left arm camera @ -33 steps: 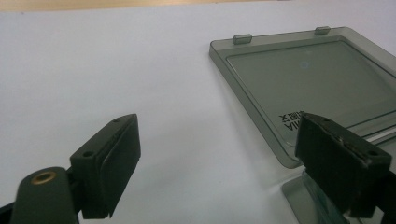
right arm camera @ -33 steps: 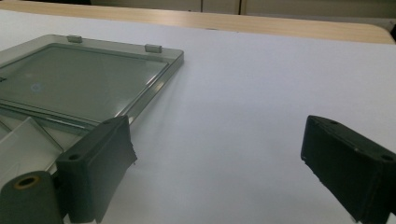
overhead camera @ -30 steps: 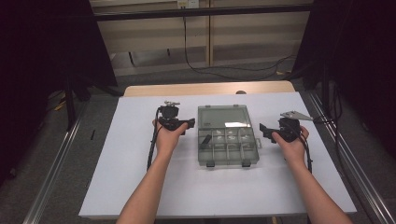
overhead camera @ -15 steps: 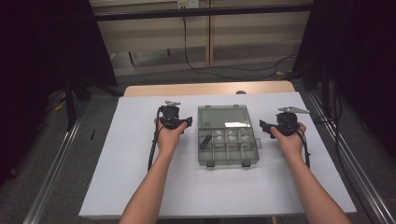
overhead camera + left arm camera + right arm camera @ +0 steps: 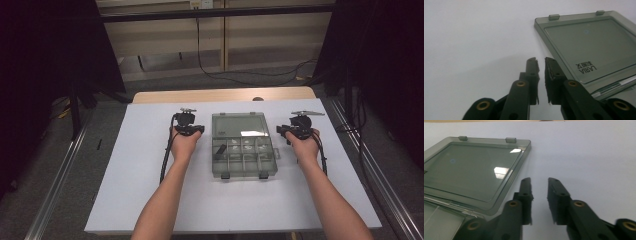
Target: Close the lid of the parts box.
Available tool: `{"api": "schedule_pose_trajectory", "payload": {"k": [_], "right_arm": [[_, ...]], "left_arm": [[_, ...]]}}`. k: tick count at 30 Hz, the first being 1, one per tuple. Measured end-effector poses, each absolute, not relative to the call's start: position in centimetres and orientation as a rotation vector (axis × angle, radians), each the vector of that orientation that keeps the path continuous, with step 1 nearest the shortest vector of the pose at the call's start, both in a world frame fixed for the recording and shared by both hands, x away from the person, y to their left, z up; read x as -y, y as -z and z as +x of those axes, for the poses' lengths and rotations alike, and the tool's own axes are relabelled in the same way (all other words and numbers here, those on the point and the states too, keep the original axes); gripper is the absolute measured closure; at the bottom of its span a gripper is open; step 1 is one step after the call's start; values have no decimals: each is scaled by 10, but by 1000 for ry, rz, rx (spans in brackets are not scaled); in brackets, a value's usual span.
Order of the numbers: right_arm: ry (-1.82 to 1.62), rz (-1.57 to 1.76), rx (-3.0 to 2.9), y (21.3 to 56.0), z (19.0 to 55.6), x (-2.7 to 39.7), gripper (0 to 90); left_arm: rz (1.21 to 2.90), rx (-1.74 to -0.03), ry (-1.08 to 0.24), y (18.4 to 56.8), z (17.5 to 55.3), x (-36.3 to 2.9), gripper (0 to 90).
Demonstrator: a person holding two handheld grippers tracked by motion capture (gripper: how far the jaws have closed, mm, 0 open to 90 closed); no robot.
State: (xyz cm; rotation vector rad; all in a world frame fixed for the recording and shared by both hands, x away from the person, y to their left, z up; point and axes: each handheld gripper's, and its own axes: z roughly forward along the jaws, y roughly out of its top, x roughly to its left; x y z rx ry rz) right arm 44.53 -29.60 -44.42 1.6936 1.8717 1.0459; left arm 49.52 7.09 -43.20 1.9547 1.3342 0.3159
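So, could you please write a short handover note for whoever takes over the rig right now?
Left gripper: beside the box's left edge, jaws have just been closing, nearly together, nothing between them.
Right gripper: beside the right edge, jaws have just been closing, a small gap left, empty.
Box: mid-table, lid already folded flat away from the person, compartments exposed.
Done: box opened.
Left: probably working on the contents; neither gripper touches the box yet.
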Motion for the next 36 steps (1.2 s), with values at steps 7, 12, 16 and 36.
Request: {"api": "schedule_pose_trajectory", "payload": {"k": [7, 12, 16, 36], "right_arm": [[-1035, 1664, -1896, 438, 458, 292, 900], [-1003, 1661, -1923, 442, 467, 288, 900], [-1016, 1674, -1937, 446, 474, 285, 900], [-1038, 1674, -1948, 466, 497, 276, 900]], "left_arm": [[1959, -1325, -329, 437, 503, -69, 900], [1970, -1333, -330, 441, 510, -65, 900], [1985, -1320, -338, 443, 514, -61, 900], [1957, -1370, -290, 456, 532, -52, 898]]}}
